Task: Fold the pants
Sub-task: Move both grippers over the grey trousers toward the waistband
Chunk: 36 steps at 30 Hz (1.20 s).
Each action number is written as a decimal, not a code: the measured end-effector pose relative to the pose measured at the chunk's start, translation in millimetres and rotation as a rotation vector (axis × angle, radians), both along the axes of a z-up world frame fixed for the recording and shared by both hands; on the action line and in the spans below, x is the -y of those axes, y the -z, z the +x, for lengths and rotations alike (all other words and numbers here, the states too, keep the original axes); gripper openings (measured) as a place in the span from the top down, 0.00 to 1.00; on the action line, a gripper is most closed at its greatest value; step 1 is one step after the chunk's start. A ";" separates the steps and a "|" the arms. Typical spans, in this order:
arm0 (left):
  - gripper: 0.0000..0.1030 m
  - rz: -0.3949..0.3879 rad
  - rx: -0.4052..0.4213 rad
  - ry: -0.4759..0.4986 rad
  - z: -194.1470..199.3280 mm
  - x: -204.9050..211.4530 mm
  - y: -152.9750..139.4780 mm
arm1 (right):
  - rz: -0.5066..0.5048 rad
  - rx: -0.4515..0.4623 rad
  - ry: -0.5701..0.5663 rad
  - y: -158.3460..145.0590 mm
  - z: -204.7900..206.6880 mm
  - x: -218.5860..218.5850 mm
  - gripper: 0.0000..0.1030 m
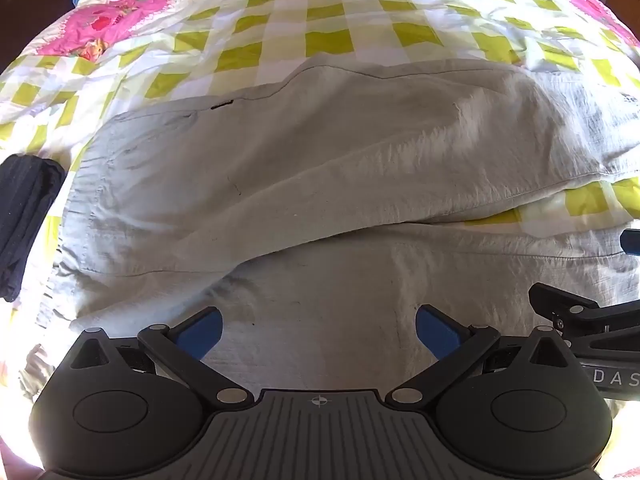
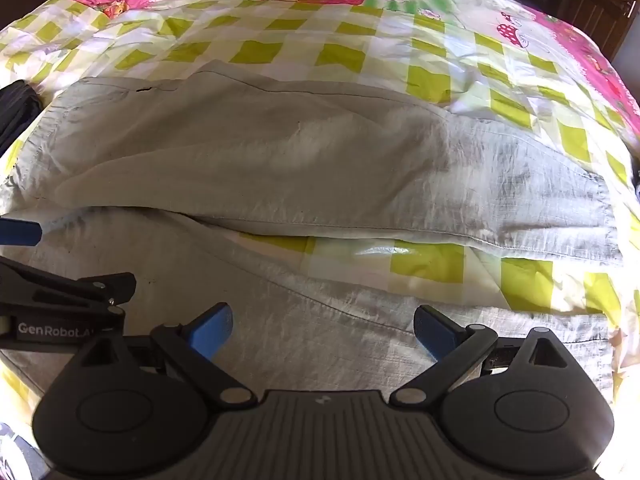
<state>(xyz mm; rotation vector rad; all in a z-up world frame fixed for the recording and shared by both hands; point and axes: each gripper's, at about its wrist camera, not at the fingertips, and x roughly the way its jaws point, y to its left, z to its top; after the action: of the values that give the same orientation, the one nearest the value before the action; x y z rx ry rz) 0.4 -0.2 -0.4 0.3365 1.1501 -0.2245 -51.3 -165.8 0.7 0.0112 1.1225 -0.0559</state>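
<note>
Left wrist view shows my left tongs (image 1: 319, 334) nearest, pointing steeply down with the blue fingers (image 1: 436, 334) spread as wide as they go and nothing held between them; only cloth lies below the gap. Under them are the pants (image 1: 320, 184), pale grey and wrinkled, spread flat across the bedspread (image 1: 328, 40), waist toward the left and legs running to the right. One leg lies close to me, the other farther off, and a strip of yellow-green checks shows between them on the right. My right tongs (image 2: 322, 330) hang just beside the left ones, over the near leg, equally wide open and gripping nothing. At the left edge, just beside the waistband, sits a dark folded cloth (image 1: 24, 216). Beyond the pants the bedspread's checks give way to pink cartoon patches at the far side.
</note>
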 end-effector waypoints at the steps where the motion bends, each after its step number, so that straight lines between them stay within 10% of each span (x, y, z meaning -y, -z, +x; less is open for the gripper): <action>1: 0.00 -0.002 -0.005 -0.005 -0.2 0.7 0.1 | 0.000 0.000 0.000 0.0 0.0 0.0 0.00; 24: 0.00 -0.033 0.037 0.007 61.7 -46.0 -14.0 | 0.005 0.021 -0.159 -9.6 70.6 -36.1 0.00; 36: 0.00 0.058 0.214 0.096 189.2 -134.0 -16.7 | -0.031 0.108 -0.477 -7.0 194.9 -80.5 0.13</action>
<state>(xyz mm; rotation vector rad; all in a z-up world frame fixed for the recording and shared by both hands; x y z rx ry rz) 189.6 133.8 16.4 0.4567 0.9315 -0.2331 143.5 -85.3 7.7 -0.2772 0.9916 0.3496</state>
